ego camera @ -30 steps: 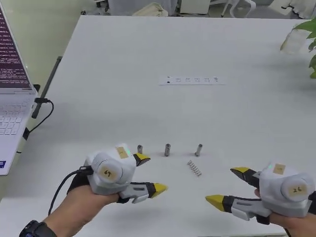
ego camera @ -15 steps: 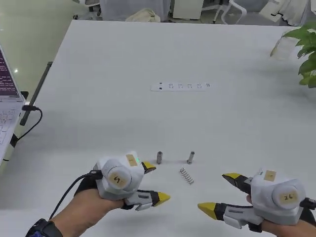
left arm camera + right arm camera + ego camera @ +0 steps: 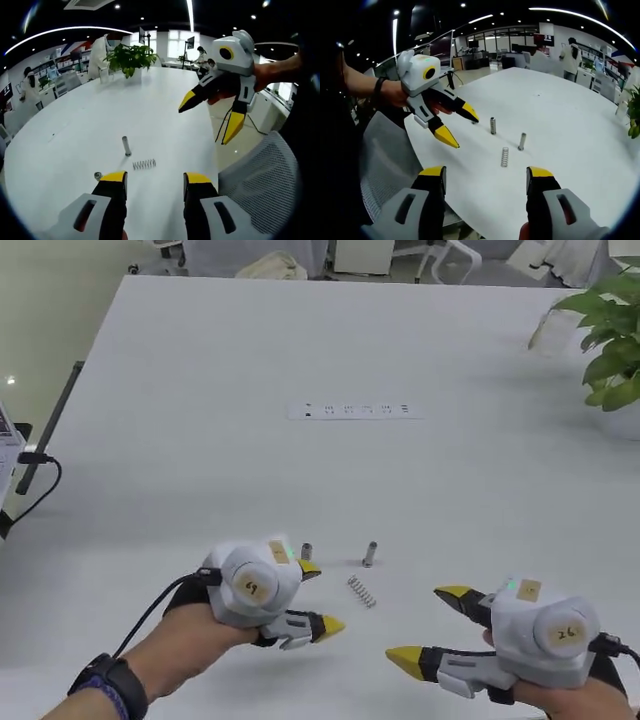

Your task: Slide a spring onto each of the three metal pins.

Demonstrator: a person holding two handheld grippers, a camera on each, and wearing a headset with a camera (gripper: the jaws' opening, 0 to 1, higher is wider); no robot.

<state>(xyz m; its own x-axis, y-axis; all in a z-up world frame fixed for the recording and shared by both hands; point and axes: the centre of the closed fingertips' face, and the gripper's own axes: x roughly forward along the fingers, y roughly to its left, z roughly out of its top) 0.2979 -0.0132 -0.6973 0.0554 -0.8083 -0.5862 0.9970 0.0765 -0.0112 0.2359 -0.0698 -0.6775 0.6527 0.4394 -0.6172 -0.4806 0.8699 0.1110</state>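
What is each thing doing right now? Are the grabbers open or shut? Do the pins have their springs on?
Left gripper: open, holding nothing.
Right gripper: open, holding nothing.
Loose spring: lying flat on the table, not on any pin.
Bare pin: standing upright, no spring on it.
Ribbed pin: standing upright, looks to have a spring on it already.

table (image 3: pixel 300 340): matt white | pin (image 3: pixel 370 554): shiny metal | spring (image 3: pixel 361 591): metal wire
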